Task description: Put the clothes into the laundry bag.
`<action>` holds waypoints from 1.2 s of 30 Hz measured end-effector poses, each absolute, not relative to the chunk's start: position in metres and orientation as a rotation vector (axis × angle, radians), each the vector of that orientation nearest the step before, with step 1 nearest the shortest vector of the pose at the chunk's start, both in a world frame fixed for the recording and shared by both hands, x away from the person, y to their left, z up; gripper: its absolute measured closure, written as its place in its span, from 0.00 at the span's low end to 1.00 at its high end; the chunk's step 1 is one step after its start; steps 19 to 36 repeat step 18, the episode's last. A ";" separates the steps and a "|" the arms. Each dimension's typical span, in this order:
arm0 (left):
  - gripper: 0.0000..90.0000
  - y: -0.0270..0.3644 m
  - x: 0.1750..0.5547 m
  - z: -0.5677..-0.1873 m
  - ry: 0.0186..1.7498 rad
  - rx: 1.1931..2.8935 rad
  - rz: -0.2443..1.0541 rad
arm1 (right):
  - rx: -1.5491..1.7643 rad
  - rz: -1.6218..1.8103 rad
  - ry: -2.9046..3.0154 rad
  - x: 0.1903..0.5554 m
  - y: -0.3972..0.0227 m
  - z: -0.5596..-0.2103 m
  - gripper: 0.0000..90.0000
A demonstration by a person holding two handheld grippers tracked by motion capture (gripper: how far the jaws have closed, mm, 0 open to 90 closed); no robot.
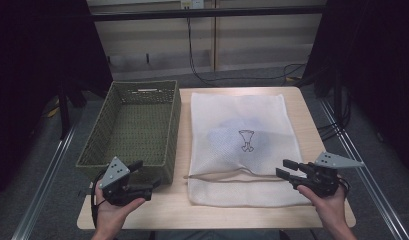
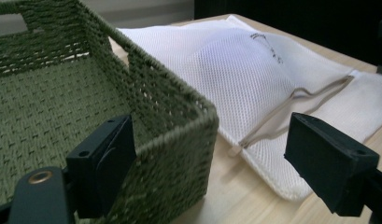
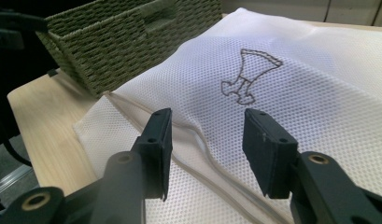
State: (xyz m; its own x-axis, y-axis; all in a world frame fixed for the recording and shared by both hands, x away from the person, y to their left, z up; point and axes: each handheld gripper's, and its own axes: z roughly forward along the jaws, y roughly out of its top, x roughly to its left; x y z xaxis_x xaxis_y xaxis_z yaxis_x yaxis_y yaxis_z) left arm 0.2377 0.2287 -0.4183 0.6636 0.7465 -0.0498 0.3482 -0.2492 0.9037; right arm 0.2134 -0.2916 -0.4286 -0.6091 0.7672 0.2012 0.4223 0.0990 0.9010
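Black jaws on both grippers stand apart w/ nothing between them. Left gripper, at abt 7 o'clock on the table, is spread wide; in the left gripper view its jaws straddle the near corner of the green woven basket, one jaw on the inside of the wall, the other outside over bare tabletop, pads not pressing as far as I can tell. Right gripper, at abt 4 o'clock, is open at a moderate width and hangs just over the near part of the white mesh laundry bag.

The bag lies flat at table centre-right, just beside the basket's right wall, w/ a soft bluish shape showing through the mesh under a small printed emblem. A beige drawstring runs across the near end; in the right gripper view it passes right btwn and below the jaws.

Likely step: take hold of the bag and get it into the basket, which sits empty at 10 o'clock. To do it well, I'd say: drop the right jaws low enough to pinch mesh plus cord together, not cord alone, since loose cord would prob just slide out. Left could steady the basket wall or take the bag's near-left corner. Lift both sides evenly so the contents don't slump to one end.
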 end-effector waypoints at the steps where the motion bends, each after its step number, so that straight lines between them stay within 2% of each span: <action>1: 0.16 0.230 0.236 -0.420 0.869 1.852 0.485 | 1.176 1.519 2.051 0.212 -0.294 -0.429 0.58; 10: 0.14 0.235 0.231 -0.431 0.874 1.844 0.468 | 1.262 1.459 2.006 0.205 -0.305 -0.451 0.56; 36: 0.14 0.236 0.233 -0.432 0.887 1.830 0.457 | 1.261 1.486 1.929 0.201 -0.314 -0.447 0.55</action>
